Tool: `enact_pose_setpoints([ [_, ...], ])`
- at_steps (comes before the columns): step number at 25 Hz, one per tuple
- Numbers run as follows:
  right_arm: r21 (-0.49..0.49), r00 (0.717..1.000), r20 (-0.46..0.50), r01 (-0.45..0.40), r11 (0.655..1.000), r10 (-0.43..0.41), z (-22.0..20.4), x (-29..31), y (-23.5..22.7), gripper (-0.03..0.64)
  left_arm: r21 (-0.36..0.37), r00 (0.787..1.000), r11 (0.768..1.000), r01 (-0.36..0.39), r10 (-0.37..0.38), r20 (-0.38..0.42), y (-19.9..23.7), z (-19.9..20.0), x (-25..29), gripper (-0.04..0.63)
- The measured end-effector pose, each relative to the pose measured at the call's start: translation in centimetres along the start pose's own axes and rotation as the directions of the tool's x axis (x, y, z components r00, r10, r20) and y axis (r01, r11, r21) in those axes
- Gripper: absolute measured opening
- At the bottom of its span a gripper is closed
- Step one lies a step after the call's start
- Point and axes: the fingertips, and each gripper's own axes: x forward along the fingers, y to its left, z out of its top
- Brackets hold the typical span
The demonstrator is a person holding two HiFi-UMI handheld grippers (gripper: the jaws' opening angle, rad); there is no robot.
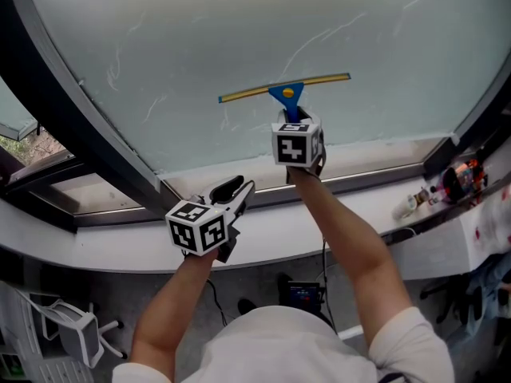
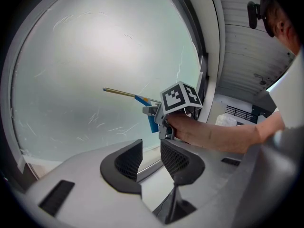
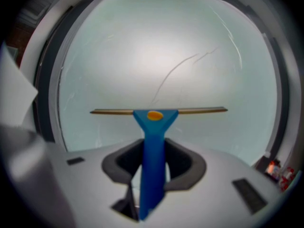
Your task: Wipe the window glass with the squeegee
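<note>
Pinching the squeegee (image 3: pixel 154 122) by its blue handle with the right gripper (image 3: pixel 153 163), blade level and apparently flat on the lower middle of the window glass (image 1: pixel 239 38). Carrying the left gripper (image 2: pixel 148 158) spread and empty, below the glass's bottom edge, touching nothing.

To wipe well: press evenly along the whole blade, hold it level, and pull in one straight line toward the glass's bottom edge, probably the stroke in hand. Stop short of the bottom rail (image 1: pixel 359 178) beneath the glass rather than bumping it. Overlap the neighbouring strip, aiming at the thin curved streaks (image 1: pixel 319 34) on the glass's upper middle.

Little travel left toward the glass's bottom; plenty of bare glass above and to both sides. Mind the dark frame bar (image 1: pixel 80 110) along the glass's left edge and the small clutter (image 1: pixel 451 182) off its lower right corner.
</note>
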Motion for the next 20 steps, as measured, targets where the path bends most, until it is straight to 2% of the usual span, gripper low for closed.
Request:
enact_pose_setpoints([
  [20, 0.023, 0.996, -0.089, -0.018, 1.0, 0.02, -5.3, 2.4, 0.9, 0.144, -0.042, 0.998, 0.999, -0.013, 0.011, -0.055, 1.7, -2.6, 1.1, 0.141],
])
